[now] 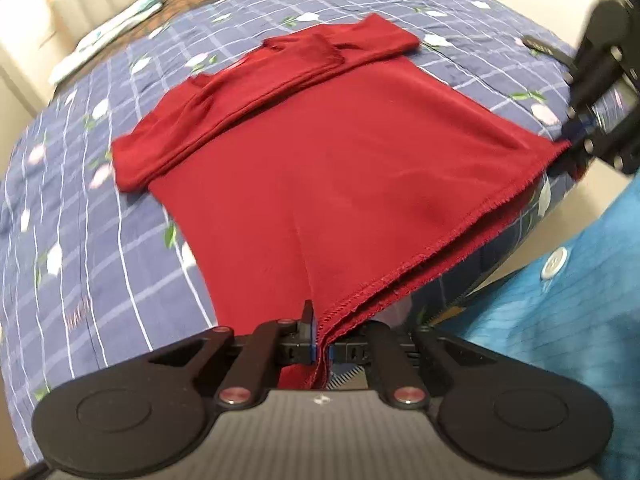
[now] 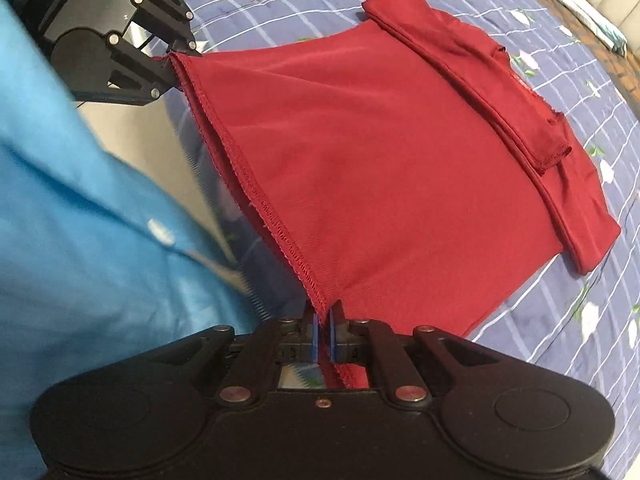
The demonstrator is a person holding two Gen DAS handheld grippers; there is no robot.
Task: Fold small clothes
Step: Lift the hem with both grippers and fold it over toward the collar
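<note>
red garment [image 1: 344, 168]: lying spread on the blue checked floral bedcover [image 1: 100, 248], sleeves folded in across the far end at 12 o'clock in the left wrist view, stitched hem [image 1: 460, 236] at the near end being lifted off the cover and stretching taut between the two tongs.

left gripper [image 1: 320, 344]: sitting at 6 o'clock in its own view, jaws closed tight, pinching one hem corner, cloth hanging through between the blue pads. showing also at 10 o'clock in the right wrist view [image 2: 172, 60].

right gripper [image 2: 325, 338]: sitting at 6 o'clock in its own view, jaws nearly together, clamping the other hem corner. appearing at 3 o'clock in the left wrist view [image 1: 572, 148].

person's blue buttoned shirt [image 2: 80, 200]: filling 9 o'clock of the right wrist view, standing just beside the bed edge.

papers [image 1: 120, 28]: lying beyond the bedcover at 11 o'clock, blurred.
</note>
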